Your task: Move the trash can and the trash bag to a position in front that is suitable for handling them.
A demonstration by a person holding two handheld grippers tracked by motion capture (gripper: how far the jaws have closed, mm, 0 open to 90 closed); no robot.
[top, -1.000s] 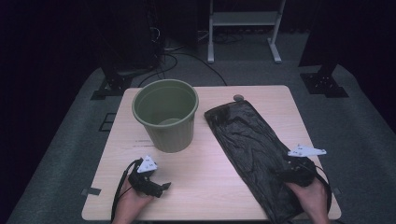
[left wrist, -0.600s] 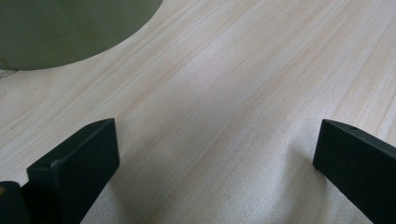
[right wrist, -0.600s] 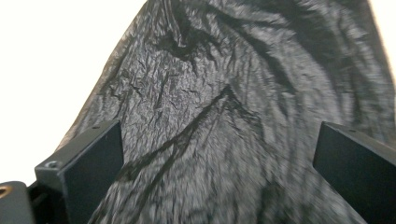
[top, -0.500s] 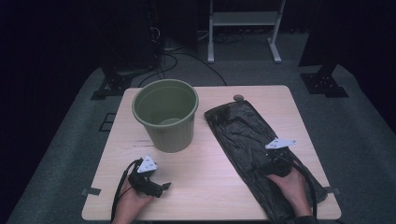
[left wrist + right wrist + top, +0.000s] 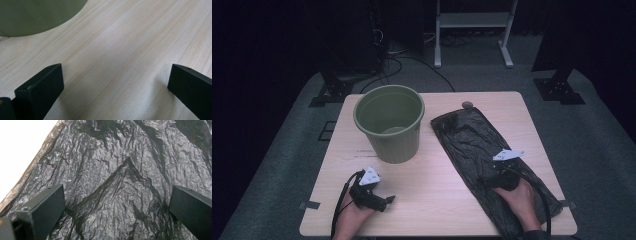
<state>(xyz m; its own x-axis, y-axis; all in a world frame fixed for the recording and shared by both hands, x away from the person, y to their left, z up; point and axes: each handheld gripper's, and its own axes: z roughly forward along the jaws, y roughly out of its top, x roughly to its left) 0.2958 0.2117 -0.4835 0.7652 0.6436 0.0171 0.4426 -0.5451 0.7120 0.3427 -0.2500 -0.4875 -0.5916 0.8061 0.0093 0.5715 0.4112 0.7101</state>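
1. The right gripper sits low over the bag, close to the end nearest the person. Its jaws have just been opening and now stand as wide as they go, with nothing pinched. In the right gripper view, crinkled black film spans the whole gap between them.
2. The bag lies flat on the table, running away from this gripper toward the far edge. Its left edge lies just left of the left jaw.
3. By its look the bag is thin, light and limp. It should crumple on contact and may slide on the smooth wood rather than lift.
4. A raised crease runs between the jaws. Closing on such a fold, or on the near edge, looks surer than pressing on flat film.
5. The left gripper rests on bare wood, well apart from the bag, jaws wide and empty.
6. The bin stands upright beyond the left gripper and left of the bag, empty as far as shows.
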